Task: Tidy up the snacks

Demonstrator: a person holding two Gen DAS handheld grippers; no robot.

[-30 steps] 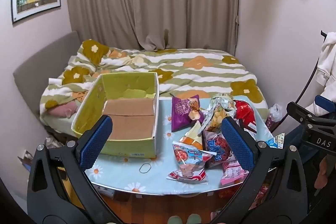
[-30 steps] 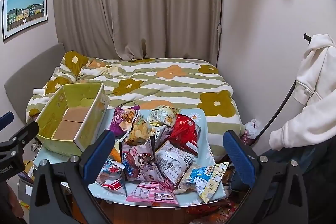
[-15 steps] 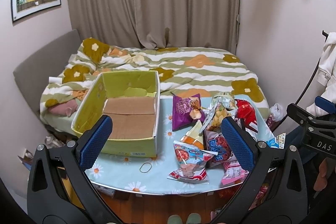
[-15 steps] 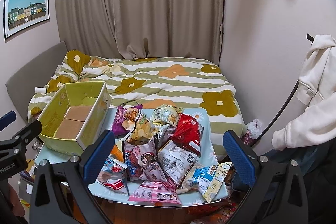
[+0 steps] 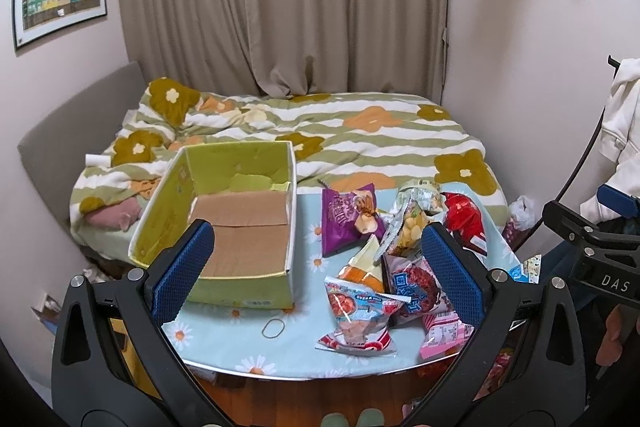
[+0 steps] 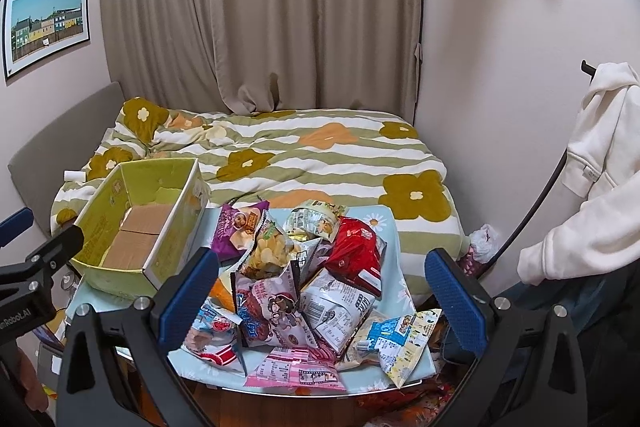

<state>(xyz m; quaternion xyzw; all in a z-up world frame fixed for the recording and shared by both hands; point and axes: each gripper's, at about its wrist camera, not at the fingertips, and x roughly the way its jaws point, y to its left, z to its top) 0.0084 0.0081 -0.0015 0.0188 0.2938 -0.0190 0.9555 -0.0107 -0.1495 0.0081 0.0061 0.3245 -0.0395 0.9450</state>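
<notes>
Snack packets (image 6: 304, 279) are heaped on the worktop (image 5: 224, 339), right of the green box (image 5: 224, 223). Both jaws are held released, empty, above and short of the heap: left gripper (image 5: 320, 267), right gripper (image 6: 320, 291).

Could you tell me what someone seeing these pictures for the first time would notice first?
Most likely the bright heap of snack packets crowding the right half of the small table, with a red bag and a purple bag standing out. Beside it on the left sits an open green box, holding no snacks yet. Both tools, left and right, hang open above the near edge.
</notes>
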